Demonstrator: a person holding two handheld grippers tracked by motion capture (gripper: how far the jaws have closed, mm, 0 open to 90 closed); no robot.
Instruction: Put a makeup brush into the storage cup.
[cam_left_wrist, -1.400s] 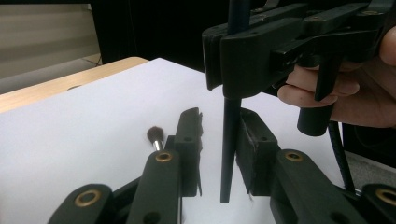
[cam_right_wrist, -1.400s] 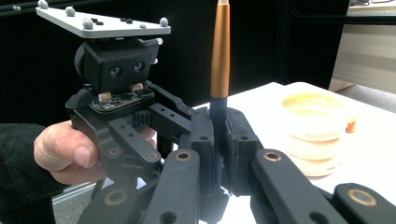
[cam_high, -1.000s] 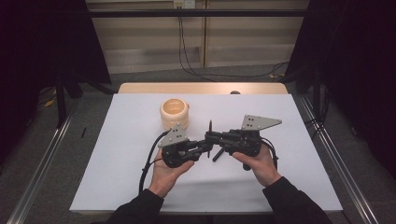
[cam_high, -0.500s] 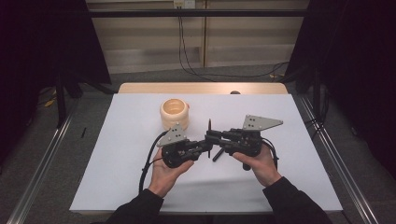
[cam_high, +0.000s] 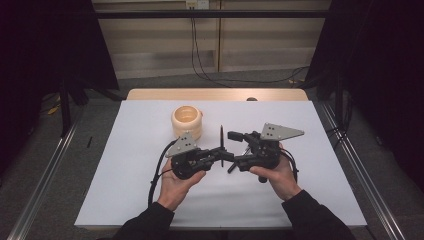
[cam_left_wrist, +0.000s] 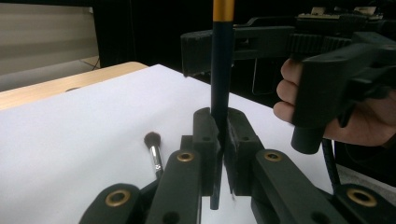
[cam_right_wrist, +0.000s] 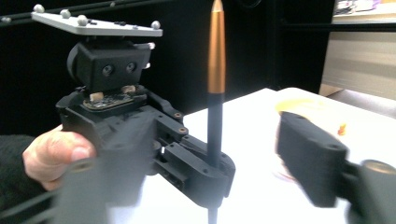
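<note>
In the high view the brush (cam_high: 221, 145) is a thin dark line, and its lower end is hidden behind the gripper bodies; the left gripper view cuts off its top above the gold band. The right gripper view is blurred at its own jaws, so their edges are hard to make out. A second, smaller brush (cam_left_wrist: 154, 148) lies on the white surface (cam_high: 140, 170), its handle hidden behind the left gripper's links.

The left gripper (cam_high: 218, 154) is clenched on the upright brush's dark handle, holding it vertical just above the surface, near the middle. The right gripper (cam_high: 233, 149) has just been opening its jaws: they stand released to either side of the brush, one jaw behind it in the left gripper view, with a clear gap to the handle.

A round wooden holder (cam_high: 187, 121) stands near, behind the left gripper. The two grippers meet tip to tip, and bare surface lies on all sides, widest toward the left and right edges and in front of the hands.
</note>
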